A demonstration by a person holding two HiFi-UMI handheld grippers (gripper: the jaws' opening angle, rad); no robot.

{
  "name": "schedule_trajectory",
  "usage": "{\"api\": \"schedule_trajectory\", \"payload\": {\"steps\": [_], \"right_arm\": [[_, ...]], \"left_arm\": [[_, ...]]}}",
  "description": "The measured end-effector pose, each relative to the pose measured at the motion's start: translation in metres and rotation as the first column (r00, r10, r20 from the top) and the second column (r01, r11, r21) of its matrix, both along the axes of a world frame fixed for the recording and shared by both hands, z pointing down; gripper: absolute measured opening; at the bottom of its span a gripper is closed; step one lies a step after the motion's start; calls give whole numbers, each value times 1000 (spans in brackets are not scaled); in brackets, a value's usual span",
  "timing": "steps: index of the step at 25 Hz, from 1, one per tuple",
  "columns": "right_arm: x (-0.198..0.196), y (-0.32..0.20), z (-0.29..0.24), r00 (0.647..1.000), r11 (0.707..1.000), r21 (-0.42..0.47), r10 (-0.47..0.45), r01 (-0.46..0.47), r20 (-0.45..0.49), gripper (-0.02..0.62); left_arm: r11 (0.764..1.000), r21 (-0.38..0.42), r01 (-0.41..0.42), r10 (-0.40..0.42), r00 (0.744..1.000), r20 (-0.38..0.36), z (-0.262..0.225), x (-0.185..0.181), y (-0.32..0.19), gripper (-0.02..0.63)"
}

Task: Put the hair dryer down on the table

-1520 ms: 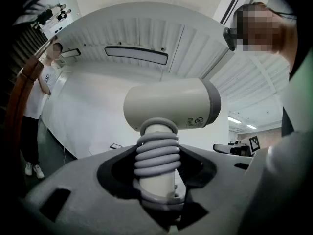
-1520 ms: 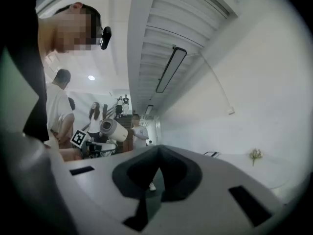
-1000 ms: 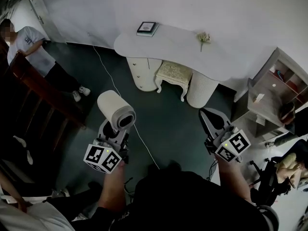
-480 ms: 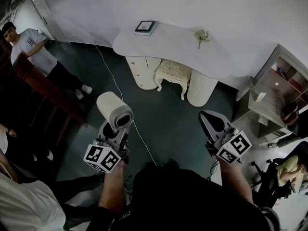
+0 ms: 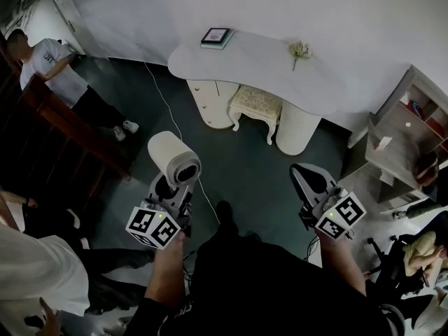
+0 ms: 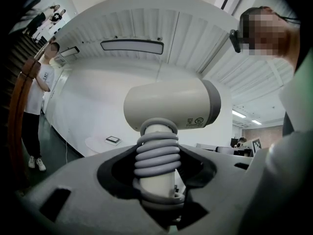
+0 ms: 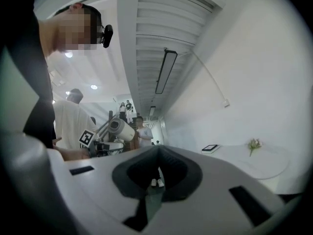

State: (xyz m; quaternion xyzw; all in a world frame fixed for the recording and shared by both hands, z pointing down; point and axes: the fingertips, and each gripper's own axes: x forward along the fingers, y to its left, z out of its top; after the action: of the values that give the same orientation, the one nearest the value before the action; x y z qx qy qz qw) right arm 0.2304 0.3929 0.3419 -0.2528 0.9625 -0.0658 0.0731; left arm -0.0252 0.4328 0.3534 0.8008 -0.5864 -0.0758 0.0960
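A cream hair dryer [image 5: 175, 161] with a grey ribbed handle stands upright in my left gripper [image 5: 170, 187], well above the dark floor. In the left gripper view the jaws are shut on the handle of the hair dryer [image 6: 171, 104], just below its barrel, which lies crosswise over the left gripper [image 6: 156, 180]. The white curved table [image 5: 266, 58] is far ahead, at the wall. My right gripper [image 5: 311, 180] hangs at the right with its jaws together; in its own view the right gripper [image 7: 156, 180] holds nothing.
On the table lie a dark tablet [image 5: 215, 37] and a small flower [image 5: 301, 50]; a padded stool [image 5: 253, 105] stands under it. A white cord [image 5: 168, 107] runs over the floor. A person [image 5: 49, 58] stands by a wooden railing [image 5: 63, 117] at the left; a shelf unit [image 5: 413, 131] is at the right.
Both grippers keep their hold and place, the left one drifting slightly right. The table sits a little further right in view. A person in white has come in at the lower left.
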Motion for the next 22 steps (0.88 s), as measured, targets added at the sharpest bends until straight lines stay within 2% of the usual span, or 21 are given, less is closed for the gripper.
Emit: {"api": "schedule_trajectory", "payload": {"steps": [11, 22], "right_arm": [[-33, -57, 13, 999, 1000, -28, 13, -14, -53, 6], [-140, -166, 11, 993, 999, -36, -10, 6, -116, 6]], "left_arm": [[999, 17, -42, 43, 999, -15, 12, -28, -76, 222], [998, 15, -63, 63, 998, -22, 25, -117, -184, 222]]}}
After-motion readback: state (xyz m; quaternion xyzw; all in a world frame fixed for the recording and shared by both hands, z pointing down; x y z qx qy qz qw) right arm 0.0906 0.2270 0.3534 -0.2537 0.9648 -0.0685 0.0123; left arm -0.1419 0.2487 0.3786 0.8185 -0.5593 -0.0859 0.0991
